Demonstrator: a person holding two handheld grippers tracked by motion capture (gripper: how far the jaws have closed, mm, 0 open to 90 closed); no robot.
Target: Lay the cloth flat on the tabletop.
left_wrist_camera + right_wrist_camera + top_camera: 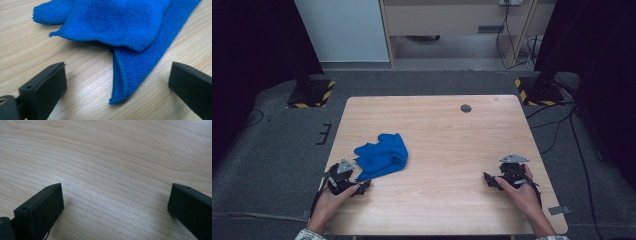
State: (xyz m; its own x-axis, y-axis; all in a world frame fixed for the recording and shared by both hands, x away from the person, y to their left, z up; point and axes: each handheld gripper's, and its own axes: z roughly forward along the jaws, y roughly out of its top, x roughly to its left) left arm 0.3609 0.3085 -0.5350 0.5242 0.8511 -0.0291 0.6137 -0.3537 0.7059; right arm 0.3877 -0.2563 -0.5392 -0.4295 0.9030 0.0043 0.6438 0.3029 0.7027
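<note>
1. The left gripper rests near the table's front-left corner, its jaws spread wide and holding nothing.
2. In the left gripper view, a loose corner of the blue cloth lies between those jaws without touching either.
3. The cloth sits crumpled on the table's left half, just beyond that gripper.
4. The right gripper rests near the front-right corner, jaws wide apart over bare wood, well apart from the cloth.
</note>
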